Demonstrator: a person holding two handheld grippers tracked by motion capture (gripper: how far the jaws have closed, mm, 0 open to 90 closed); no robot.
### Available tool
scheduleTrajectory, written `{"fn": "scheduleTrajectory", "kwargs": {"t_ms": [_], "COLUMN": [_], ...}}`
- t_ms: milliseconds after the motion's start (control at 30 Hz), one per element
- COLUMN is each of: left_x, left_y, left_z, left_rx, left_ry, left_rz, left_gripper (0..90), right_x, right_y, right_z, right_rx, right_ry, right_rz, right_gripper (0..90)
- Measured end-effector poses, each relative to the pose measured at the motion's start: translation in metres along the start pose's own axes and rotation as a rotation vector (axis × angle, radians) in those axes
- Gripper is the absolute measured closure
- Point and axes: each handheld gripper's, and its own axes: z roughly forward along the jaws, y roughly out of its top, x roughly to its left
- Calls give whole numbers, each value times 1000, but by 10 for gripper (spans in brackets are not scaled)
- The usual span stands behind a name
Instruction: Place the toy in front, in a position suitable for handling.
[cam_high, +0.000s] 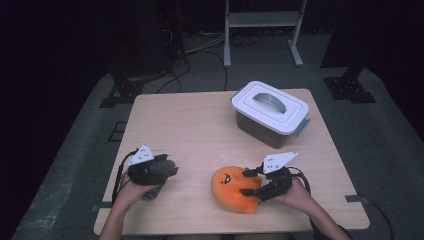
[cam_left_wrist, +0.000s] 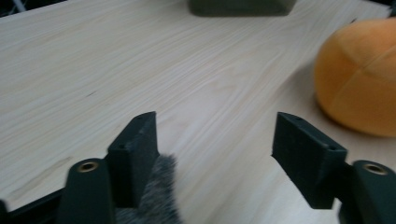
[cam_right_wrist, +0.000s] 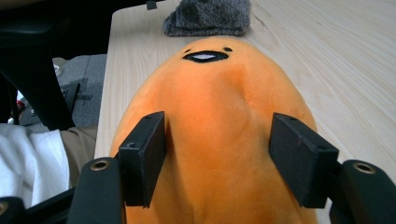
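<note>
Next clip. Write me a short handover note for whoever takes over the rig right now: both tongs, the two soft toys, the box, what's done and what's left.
Left tongs: jaws apart, grey furry toy against one pad; no firm grip visible.
Right tongs: jaws straddle the orange plush, not squeezing.
White-lidded box: at the table's far right, lid on.
Done: both tongs are at a toy.
Left: probably grip both toys, open the box, put them in.

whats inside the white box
Cannot tell: the box at the table's far right is shut, its lid with a grey handle on top, so the contents are hidden.
</note>
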Motion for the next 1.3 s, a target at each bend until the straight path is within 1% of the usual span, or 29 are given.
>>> {"fn": "scheduleTrajectory", "kwargs": {"t_ms": [33, 67, 133, 167, 200, 267, 300, 333, 367, 400, 433, 500, 567, 600, 667, 733, 833, 867, 900, 967, 1000, 1033, 1067, 1100, 1167, 1200, 1233, 1267, 1300], "left_x": [7, 10, 13, 17, 20, 27, 27, 30, 30, 31, 31, 32, 33, 34, 35, 35, 35, 34, 34, 33, 33, 32, 32, 32, 31, 29, 28, 25, 22], "left_y": [-3, -4, -6, -8, -11, -17, -17, -21, -21, -24, -24, -29, -33, -37, -39, -41, -42, -41, -41, -41, -41, -41, -41, -41, -41, -40, -39, -36, -35], "left_z": [-2, -2, -3, -3, -3, -2, -2, -1, -1, 2, 2, 7, 10, 11, 11, 11, 11, 12, 12, 12, 12, 11, 11, 11, 11, 10, 10, 10, 9], "left_rx": [10, 17, 22, 33, 39, 63, 63, 65, 65, 81, 81, 133, 156, 159, 158, 160, 163, 170, 170, 173, 170, 173, 173, 172, 173, 175, 174, 168, 157], "left_ry": [11, 17, 22, 27, 26, 27, 27, 26, 26, 23, 23, 34, 37, 40, 45, 53, 59, 64, 64, 72, 73, 73, 73, 68, 63, 55, 44, 33, 22], "left_rz": [-5, -3, -4, -9, -16, -51, -51, -67, -67, -73, -73, -64, -68, -72, -77, -76, -72, -61, -61, -48, -46, -42, -42, -44, -38, -25, -21, -7, -4], "left_gripper": [372, 393, 421, 421, 435, 433, 429, 423, 421, 422, 429, 435, 456, 490, 506, 542, 562, 562, 563, 577, 610, 673, 691, 691, 726, 754, 754, 760, 772], "right_x": [1, 0, 0, 0, 0, -1, -1, -1, -1, -1, -1, -1, -1, -1, -1, -1, -1, -1, -1, -1, 0, 0, 0, 0, 0, 0, 0, 0, 0], "right_y": [-1, -1, -2, -2, -2, -3, -3, -3, -4, -4, -4, -5, -5, -5, -5, -6, -6, -6, -6, -6, -6, -6, -6, -6, -6, -6, -6, -6, -6], "right_z": [0, 0, 0, 0, 0, 0, 0, 1, 1, 1, 1, 1, 1, 1, 1, 0, 1, 1, 1, 1, 1, 1, 1, 1, 1, 0, 0, 0, 1], "right_rx": [2, -1, -3, -3, -3, -7, -7, -9, -11, -13, -13, -14, -14, -15, -16, -17, -17, -17, -17, -17, -17, -17, -17, -17, -17, -19, -19, -20, -23], "right_ry": [1, 4, 7, 7, 8, 12, 12, 14, 15, 16, 16, 17, 17, 16, 15, 16, 18, 18, 18, 15, 14, 13, 12, 12, 10, 10, 10, 10, 12], "right_rz": [-1, 0, 3, 3, 6, 6, 6, 9, 10, 12, 12, 15, 12, 9, 8, 12, 12, 12, 12, 11, 11, 10, 10, 10, 11, 12, 12, 12, 14], "right_gripper": [353, 353, 353, 353, 353, 353, 353, 353, 353, 353, 353, 353, 352, 353, 352, 352, 352, 352, 352, 352, 352, 351, 351, 351, 350, 350, 350, 350, 350]}}
